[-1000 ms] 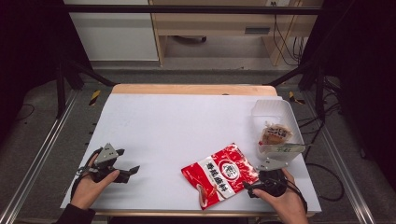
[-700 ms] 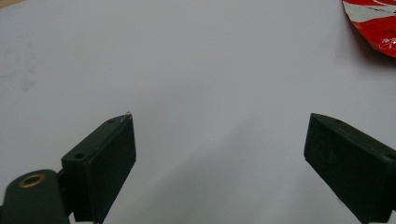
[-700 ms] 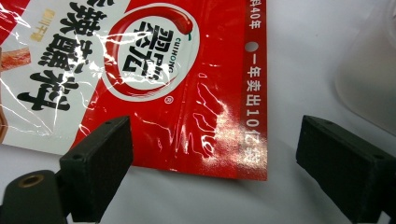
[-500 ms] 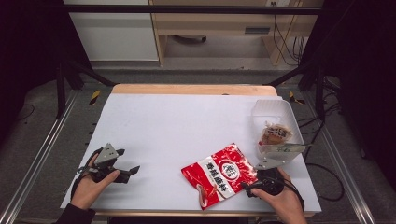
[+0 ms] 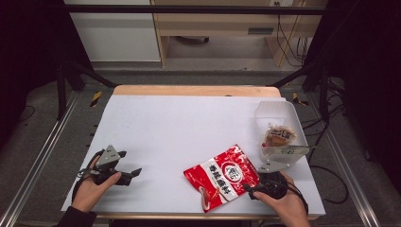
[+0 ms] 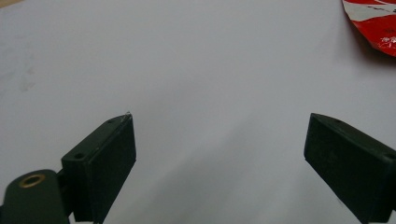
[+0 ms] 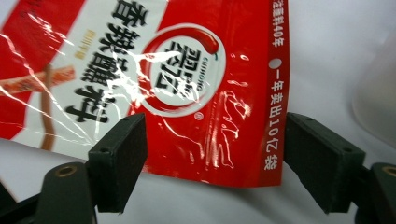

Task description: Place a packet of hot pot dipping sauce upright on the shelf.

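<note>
grab just starting | right gripper (image 7: 212, 158) jaws closing around red glossy plastic snack bag (image 5: 222, 176) at table's (image 5: 189, 123) near edge, not pinching yet | left gripper (image 6: 219, 163) idling, jaws wide apart | 1 small packet (image 5: 278, 137) sitting in clear plastic tub (image 5: 274, 111), bag probably going next

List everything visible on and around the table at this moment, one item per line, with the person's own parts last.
snack bag: 1, red and white, near edge, right of centre
clear tub: 1, transparent, right edge, holds a small wrapped snack
table: 1, white top, wooden far edge
left gripper: 1, black, near left, jaws open over bare table
right gripper: 1, black, at the bag's near corner, jaws just closing around its edge, pads not yet pressing
hands: 2, bottom edge
</note>
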